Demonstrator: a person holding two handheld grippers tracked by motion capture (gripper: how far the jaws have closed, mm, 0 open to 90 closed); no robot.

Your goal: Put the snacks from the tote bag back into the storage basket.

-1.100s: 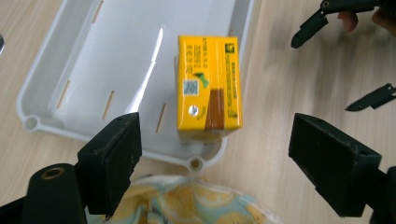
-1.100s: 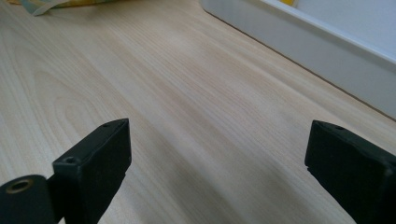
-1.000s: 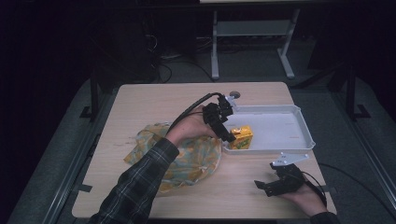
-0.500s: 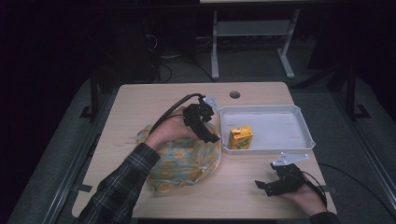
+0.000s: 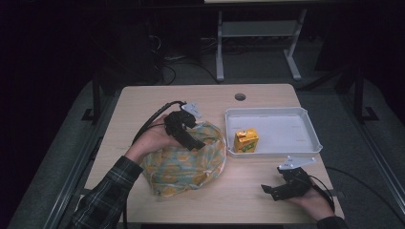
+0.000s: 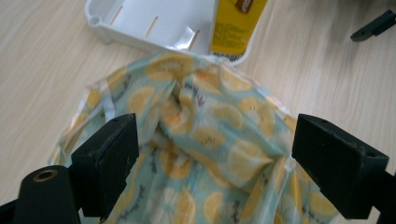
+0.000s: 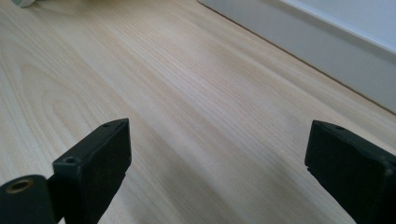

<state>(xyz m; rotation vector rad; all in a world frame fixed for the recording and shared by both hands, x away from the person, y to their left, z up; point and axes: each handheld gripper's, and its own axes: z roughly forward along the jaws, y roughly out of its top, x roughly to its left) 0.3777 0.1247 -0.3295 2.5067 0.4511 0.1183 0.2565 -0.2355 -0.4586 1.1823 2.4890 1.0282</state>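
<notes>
While the left tongs [image 6: 210,154] hang spread over the lemon-print bag [image 5: 186,160] at the desk's [image 5: 143,105] centre, the juice carton [image 5: 246,140] stands in the white tray [image 5: 310,129] at three o'clock. Right tongs [image 5: 274,188] rest spread, empty. Next, likely: pinch the bag's gathered mouth.

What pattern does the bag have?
Orange citrus slices on pale blue-green bag, clearest in left gripper view.
</notes>
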